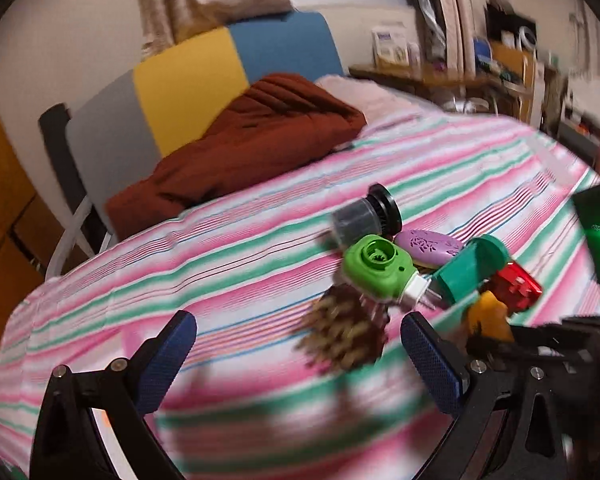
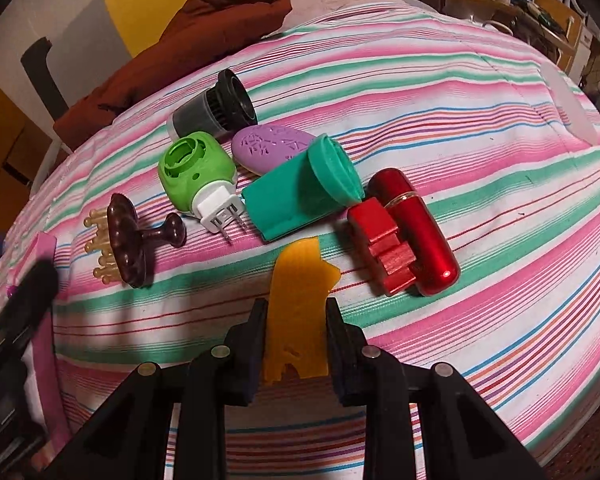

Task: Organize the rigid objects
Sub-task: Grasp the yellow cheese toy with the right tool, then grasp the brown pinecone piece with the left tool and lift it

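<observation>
On the striped bedsheet (image 2: 460, 92) lies a cluster of rigid objects: a black-grey cylinder (image 2: 214, 110), a green plug-in device (image 2: 196, 172), a purple oval case (image 2: 272, 148), a teal tube (image 2: 304, 192), a red block (image 2: 380, 244) and a red capsule (image 2: 414, 228). A brown scalp massager (image 2: 128, 240) lies at the left. My right gripper (image 2: 296, 312) is shut on a flat orange piece (image 2: 296, 300), just in front of the cluster. My left gripper (image 1: 300, 344) is open and empty, close above the massager (image 1: 340, 332), which is blurred.
A rust-brown quilt (image 1: 240, 140) and a pink pillow (image 1: 364, 96) lie at the bed's head. A yellow, blue and grey headboard (image 1: 204, 76) stands behind. A cluttered wooden shelf (image 1: 500, 68) is at the far right. Something pink (image 2: 46, 264) lies at the sheet's left edge.
</observation>
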Action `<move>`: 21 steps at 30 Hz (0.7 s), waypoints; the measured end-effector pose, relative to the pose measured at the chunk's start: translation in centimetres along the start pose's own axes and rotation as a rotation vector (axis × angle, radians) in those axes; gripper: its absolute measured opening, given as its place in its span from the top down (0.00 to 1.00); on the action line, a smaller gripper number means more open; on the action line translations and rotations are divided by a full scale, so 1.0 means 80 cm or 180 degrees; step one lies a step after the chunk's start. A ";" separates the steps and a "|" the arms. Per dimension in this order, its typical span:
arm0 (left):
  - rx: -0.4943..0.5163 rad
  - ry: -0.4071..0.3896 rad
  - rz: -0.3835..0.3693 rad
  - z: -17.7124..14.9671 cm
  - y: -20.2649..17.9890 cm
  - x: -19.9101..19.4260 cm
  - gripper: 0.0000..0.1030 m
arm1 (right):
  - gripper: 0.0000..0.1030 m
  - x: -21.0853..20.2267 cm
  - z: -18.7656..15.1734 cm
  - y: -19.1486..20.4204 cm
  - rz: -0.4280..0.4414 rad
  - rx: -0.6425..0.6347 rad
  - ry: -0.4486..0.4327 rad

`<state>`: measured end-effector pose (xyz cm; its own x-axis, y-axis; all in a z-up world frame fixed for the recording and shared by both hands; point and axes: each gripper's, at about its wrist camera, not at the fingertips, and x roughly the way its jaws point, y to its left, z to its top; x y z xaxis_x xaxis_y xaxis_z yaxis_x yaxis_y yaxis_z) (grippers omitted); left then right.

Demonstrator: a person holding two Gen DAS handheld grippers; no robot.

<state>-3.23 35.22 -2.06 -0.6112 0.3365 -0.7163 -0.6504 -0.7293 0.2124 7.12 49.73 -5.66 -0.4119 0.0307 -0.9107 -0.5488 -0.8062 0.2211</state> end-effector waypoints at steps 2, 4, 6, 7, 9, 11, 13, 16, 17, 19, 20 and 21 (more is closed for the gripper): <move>0.0052 0.0194 0.0018 0.009 -0.011 0.027 0.00 | 0.74 -0.002 -0.001 -0.004 0.0025 0.0031 0.0004; 0.0043 0.0217 -0.0027 0.011 -0.011 0.037 0.09 | 0.74 -0.003 -0.002 -0.006 0.0032 0.0039 0.0006; -0.0070 0.0188 -0.0232 0.010 0.000 0.040 0.27 | 0.74 -0.005 -0.003 -0.008 0.0026 0.0028 0.0009; -0.0167 0.0248 -0.0356 0.009 0.010 0.044 0.33 | 0.74 -0.004 -0.002 -0.007 0.0020 0.0023 0.0010; -0.0450 0.0322 -0.0566 0.004 0.032 0.046 0.37 | 0.74 -0.001 -0.003 -0.002 0.0008 0.0014 0.0012; -0.0799 0.0352 -0.0657 -0.005 0.060 0.047 0.39 | 0.74 -0.003 -0.004 -0.004 0.0006 0.0014 0.0013; -0.1160 0.0409 -0.0727 -0.018 0.091 0.047 0.41 | 0.74 -0.002 -0.003 -0.004 0.0012 0.0025 0.0014; -0.1632 0.0462 -0.0792 -0.042 0.127 0.048 0.36 | 0.74 0.007 0.003 0.005 0.0013 0.0037 0.0015; -0.1721 0.0444 -0.0730 -0.048 0.136 0.046 0.36 | 0.74 0.008 0.004 0.006 0.0005 0.0030 0.0014; -0.1788 0.0435 -0.0598 -0.050 0.146 0.045 0.35 | 0.74 0.012 0.006 0.010 -0.0015 0.0009 0.0014; -0.1818 0.0465 -0.0566 -0.051 0.150 0.047 0.35 | 0.74 0.013 0.006 0.011 -0.0023 0.0001 0.0013; -0.1859 0.0503 -0.0557 -0.052 0.152 0.047 0.35 | 0.74 0.014 0.006 0.013 -0.0033 -0.0014 0.0010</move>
<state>-11.52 25.14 -4.96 -0.4150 0.4207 -0.8067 -0.3539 -0.8915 -0.2829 5.71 49.25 -6.31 -0.4038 0.0372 -0.9141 -0.5499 -0.8084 0.2101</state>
